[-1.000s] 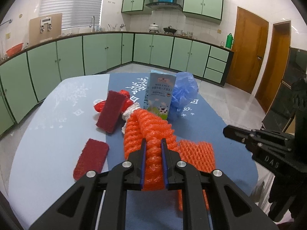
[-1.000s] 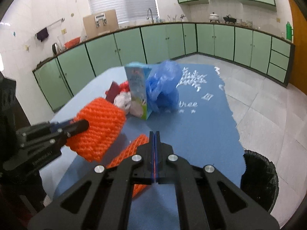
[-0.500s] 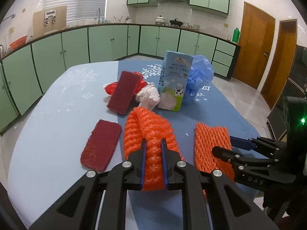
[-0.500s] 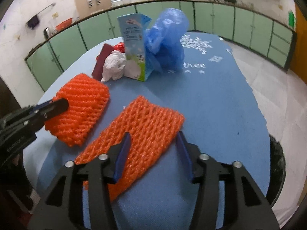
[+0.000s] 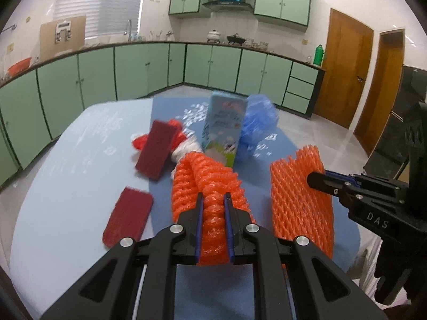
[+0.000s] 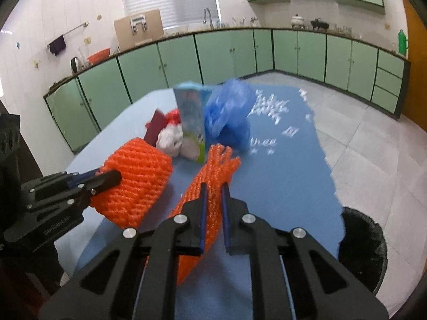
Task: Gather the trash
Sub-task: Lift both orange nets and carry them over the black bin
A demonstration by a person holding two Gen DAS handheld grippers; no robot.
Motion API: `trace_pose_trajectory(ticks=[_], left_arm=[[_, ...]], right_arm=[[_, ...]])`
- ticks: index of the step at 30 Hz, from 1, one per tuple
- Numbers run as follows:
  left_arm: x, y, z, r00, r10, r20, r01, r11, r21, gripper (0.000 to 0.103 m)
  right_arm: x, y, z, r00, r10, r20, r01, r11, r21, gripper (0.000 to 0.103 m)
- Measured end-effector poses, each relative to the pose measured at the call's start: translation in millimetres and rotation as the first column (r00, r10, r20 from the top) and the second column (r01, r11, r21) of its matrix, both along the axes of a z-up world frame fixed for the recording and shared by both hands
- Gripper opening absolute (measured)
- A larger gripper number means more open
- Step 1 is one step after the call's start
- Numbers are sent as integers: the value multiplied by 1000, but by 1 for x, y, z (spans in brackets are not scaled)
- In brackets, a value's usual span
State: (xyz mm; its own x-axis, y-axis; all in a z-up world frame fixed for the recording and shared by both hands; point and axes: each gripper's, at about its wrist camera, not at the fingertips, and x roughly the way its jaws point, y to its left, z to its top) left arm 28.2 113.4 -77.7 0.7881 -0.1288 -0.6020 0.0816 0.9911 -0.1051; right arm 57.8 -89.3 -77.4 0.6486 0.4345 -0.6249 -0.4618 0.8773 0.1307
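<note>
My left gripper [image 5: 213, 200] is shut on a folded orange foam net [image 5: 205, 184] and holds it above the blue table [image 5: 66, 186]. My right gripper [image 6: 213, 189] is shut on a second, flat orange foam net [image 6: 210, 176], lifted off the table; that net also shows in the left wrist view [image 5: 299, 197]. Behind them lie a milk carton [image 5: 224, 133], a blue plastic bag [image 5: 257, 122], a white crumpled wad [image 6: 169, 138], red wrapping [image 5: 138, 141] and two dark red pads [image 5: 157, 149] [image 5: 128, 217].
A black trash bin [image 6: 363, 242] stands on the floor at the table's right edge. Green kitchen cabinets [image 5: 133, 69] run along the far walls. Wooden doors [image 5: 344, 69] are at the right.
My right gripper opened over the flat orange net, then shut on it and lifted it off the table. My left gripper kept hold of the folded net.
</note>
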Motion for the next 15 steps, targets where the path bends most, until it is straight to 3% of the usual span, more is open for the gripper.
trace_pose_trajectory(ticks=[15], left_arm=[[20, -68, 40, 982, -163, 98, 163, 987, 4, 14]], right_arm=[[2, -66, 46, 983, -148, 112, 144, 989, 44, 9]])
